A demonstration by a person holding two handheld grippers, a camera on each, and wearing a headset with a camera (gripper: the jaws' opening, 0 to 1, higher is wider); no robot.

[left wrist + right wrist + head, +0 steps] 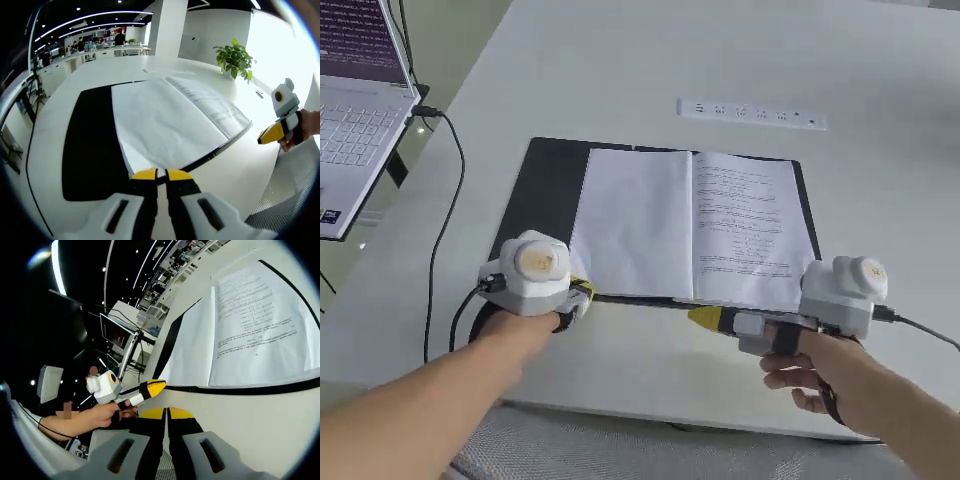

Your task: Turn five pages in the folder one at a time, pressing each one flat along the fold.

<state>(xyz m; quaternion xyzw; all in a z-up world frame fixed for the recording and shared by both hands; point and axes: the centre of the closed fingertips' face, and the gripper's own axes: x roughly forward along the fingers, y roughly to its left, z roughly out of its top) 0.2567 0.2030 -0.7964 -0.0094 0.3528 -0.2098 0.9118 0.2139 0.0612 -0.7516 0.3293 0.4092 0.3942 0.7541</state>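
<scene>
The left gripper [161,174] has its jaws closed, tips touching. The right gripper [165,413], jaws closed, points sideways toward the left one. A hand [520,328] grips behind each claw.

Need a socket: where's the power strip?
In the head view, the power strip lies on the table beyond the far edge of the open folder, right of centre.

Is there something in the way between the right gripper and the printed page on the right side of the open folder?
Nothing visible. The right gripper, jaws shut, sits just off the folder's near edge, with only bare table between it and the printed page. The left gripper is aside, by the blank page's near corner.
</scene>
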